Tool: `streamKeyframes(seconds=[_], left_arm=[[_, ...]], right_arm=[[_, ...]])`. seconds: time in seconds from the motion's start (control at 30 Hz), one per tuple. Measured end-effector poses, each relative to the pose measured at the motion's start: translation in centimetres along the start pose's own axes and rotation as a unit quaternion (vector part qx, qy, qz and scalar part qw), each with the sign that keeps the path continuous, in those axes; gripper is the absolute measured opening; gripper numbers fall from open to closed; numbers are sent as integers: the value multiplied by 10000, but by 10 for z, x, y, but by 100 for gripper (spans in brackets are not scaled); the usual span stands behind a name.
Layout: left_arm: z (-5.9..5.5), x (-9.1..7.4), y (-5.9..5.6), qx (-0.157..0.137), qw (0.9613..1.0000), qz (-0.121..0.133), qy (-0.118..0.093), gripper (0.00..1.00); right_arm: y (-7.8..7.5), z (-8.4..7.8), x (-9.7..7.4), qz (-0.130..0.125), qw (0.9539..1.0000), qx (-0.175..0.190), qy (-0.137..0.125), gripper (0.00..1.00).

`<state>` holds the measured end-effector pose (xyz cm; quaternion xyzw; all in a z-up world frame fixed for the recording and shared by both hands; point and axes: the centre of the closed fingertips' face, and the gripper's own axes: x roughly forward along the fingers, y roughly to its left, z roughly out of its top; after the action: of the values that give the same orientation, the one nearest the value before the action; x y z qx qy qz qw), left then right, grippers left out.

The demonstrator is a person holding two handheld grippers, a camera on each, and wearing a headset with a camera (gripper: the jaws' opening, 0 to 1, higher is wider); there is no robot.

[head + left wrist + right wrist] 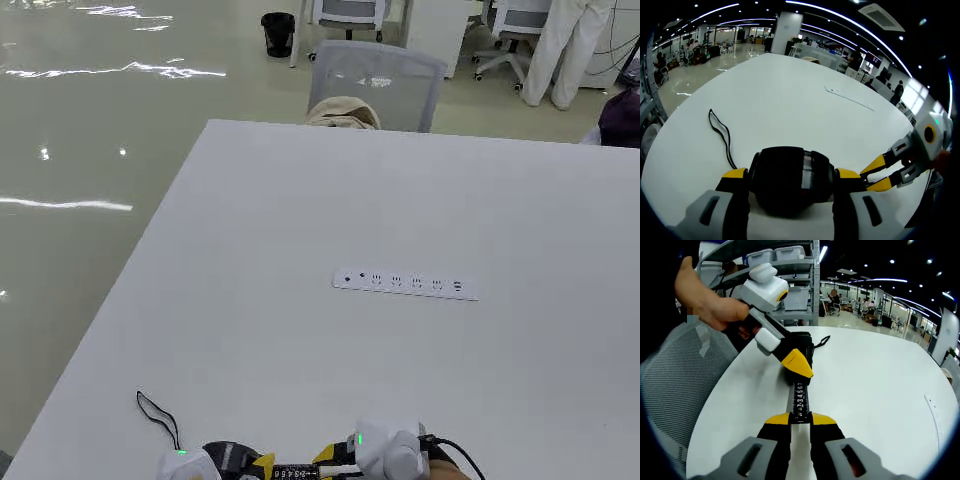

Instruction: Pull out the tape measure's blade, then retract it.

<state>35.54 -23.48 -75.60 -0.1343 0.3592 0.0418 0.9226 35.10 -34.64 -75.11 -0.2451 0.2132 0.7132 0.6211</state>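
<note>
The black tape measure sits at the near edge of the white table, and my left gripper is shut on its body. Its black wrist strap trails off to the left on the table. A short length of dark blade with white numbers runs out of the case. My right gripper is shut on the blade's end, its yellow tips close beside the case. In the head view the case, the blade and the right gripper lie along the bottom edge.
A white power strip lies mid-table. A grey mesh chair stands at the far edge. Beyond it are a black bin and a person in white. Shelving with bins stands behind the left gripper.
</note>
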Motion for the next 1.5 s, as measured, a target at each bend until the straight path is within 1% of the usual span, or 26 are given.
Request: streamKeyframes(seconds=[0.37,0.8,1.5], left_arm=[[1,-1,0,-114,9999,-44,12,64],[1,-1,1,-113,9999,-82,38,64],[1,-2,0,-88,9998,-143,83,65]], right_arm=[[-1,3,4,-3,10000,8,-42,12],[0,6,9,35,10000,-2,-52,12],[1,13,25,92,9999,12,-105,12]])
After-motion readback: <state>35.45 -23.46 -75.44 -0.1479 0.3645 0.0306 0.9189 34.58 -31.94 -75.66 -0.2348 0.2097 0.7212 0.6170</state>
